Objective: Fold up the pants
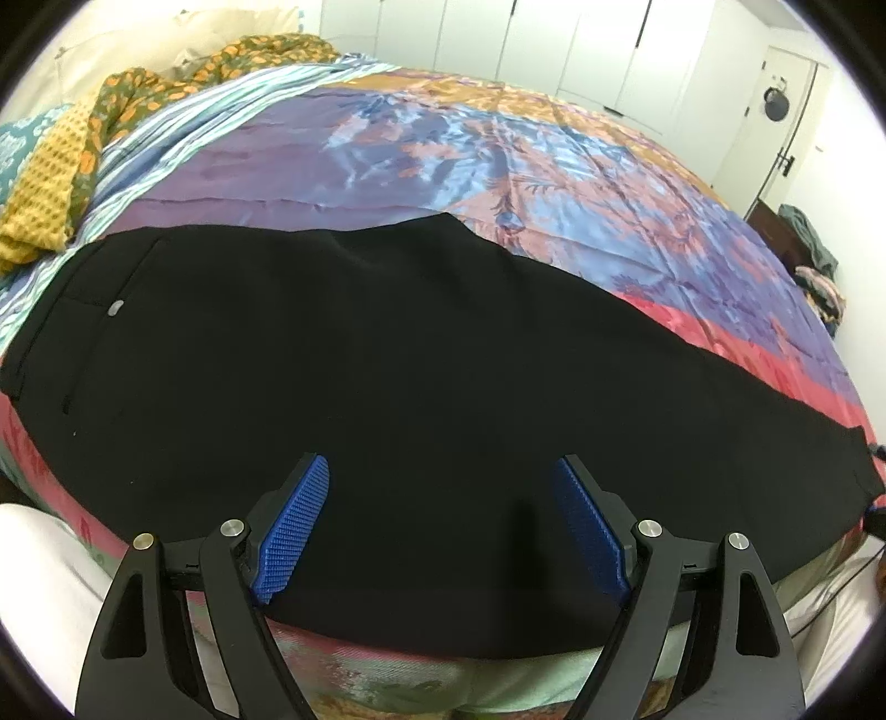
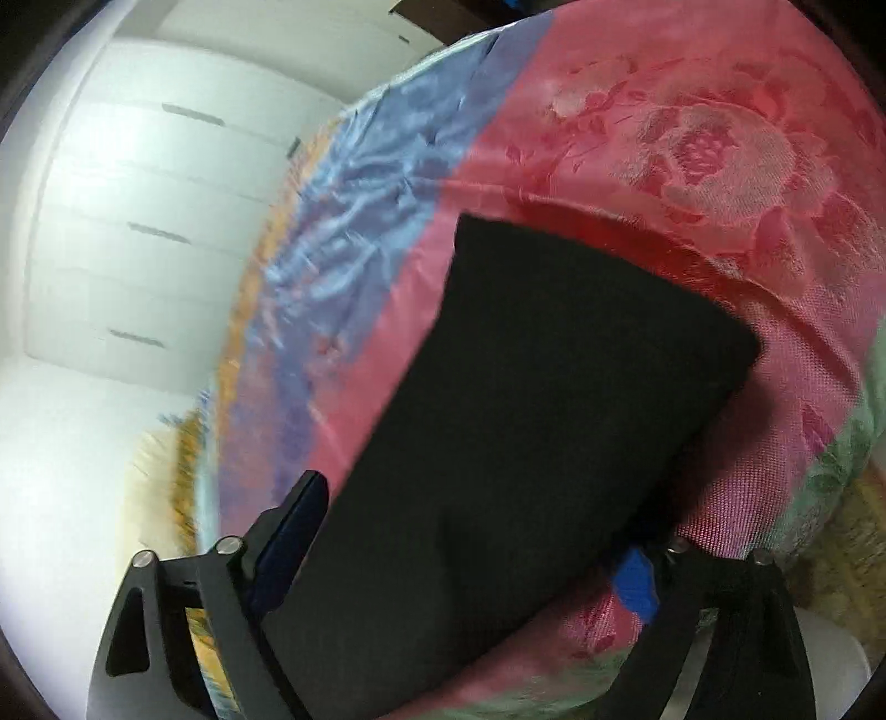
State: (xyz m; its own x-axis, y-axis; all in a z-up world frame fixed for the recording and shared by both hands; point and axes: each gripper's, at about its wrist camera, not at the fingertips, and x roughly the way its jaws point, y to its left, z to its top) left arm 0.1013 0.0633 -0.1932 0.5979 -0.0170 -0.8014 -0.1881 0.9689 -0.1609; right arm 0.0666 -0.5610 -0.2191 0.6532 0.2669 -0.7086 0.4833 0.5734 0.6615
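- Left gripper: poised over the near edge of the pants, fingers wide apart, nothing between the blue pads.
- Right gripper: fingers apart, straddling the leg end of the pants; grip on the cloth cannot be told.
- Pants: black, flat lengthwise along the near side of the bedspread.
- Beyond the pants: yellow blanket, white wardrobe doors.

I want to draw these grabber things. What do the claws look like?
Each claw is the same: the left claw and the right claw have two black plastic arms with long cut-out holes and round silver bolts at the joints. The fingers wear bright blue pads with a bumpy, dotted grip texture. No cables or writing show.
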